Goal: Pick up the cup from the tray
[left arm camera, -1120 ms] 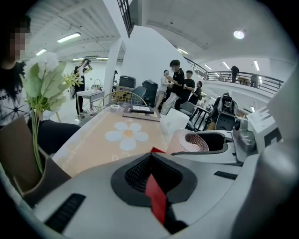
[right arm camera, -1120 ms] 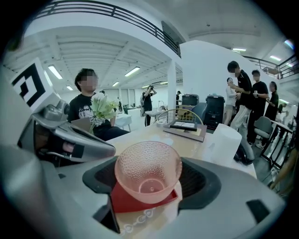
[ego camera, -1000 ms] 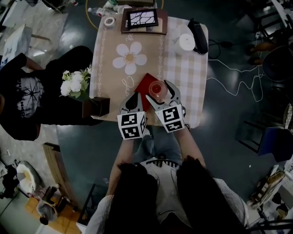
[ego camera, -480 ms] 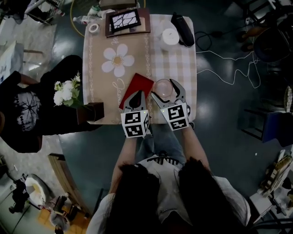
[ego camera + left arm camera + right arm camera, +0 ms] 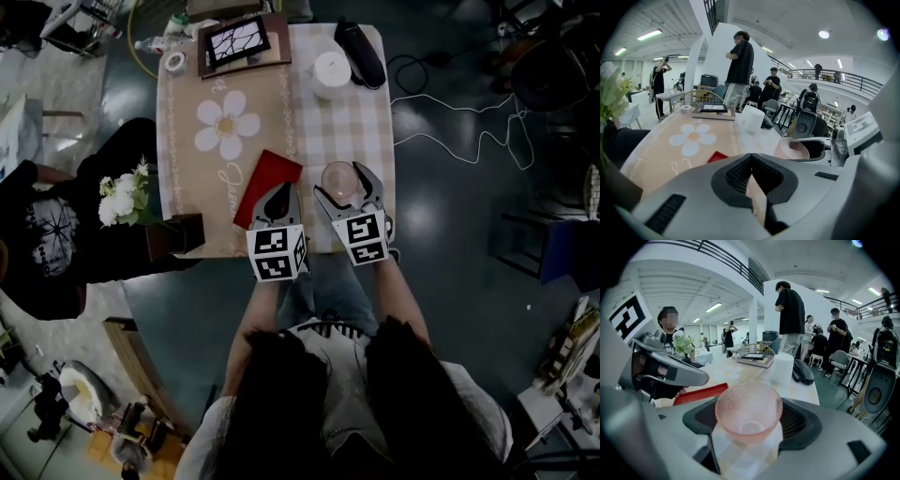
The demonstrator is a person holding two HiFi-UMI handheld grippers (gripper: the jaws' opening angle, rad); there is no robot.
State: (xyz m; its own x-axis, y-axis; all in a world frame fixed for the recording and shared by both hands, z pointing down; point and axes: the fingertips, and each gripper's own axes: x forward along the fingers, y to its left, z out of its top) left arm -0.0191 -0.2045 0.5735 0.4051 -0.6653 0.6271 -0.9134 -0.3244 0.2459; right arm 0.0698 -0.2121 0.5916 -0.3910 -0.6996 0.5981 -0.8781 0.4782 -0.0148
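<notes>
- The right gripper [image 5: 749, 423] has its jaws clamped on the pink glass cup [image 5: 748, 405], one pad against each side of the bowl. I cannot tell whether the base is touching the cloth below.
- The cup is already clear of the red tray [image 5: 263, 184], which lies just to this gripper's left. It sits over the checked part of the table [image 5: 349, 120].
- The wall of the cup is rounded, dimpled glass that narrows toward the base. I'd say the pads have little flat surface to bite, so a slack squeeze could let it slide down and out.
- A hard squeeze is the opposite worry, since thin glass like this might crack.
- The open mouth points up and forward. Tipping the gripper could make the cup pivot between the pads.
- The left gripper [image 5: 751, 163] is just beside it on the left with its jaws together and nothing between them. A careless sideways move could knock the two together.
- The near table edge lies just behind the gripper, so a dropped cup might roll off to the floor.
- The white cylinder [image 5: 332, 73] ahead is well apart and no threat.
</notes>
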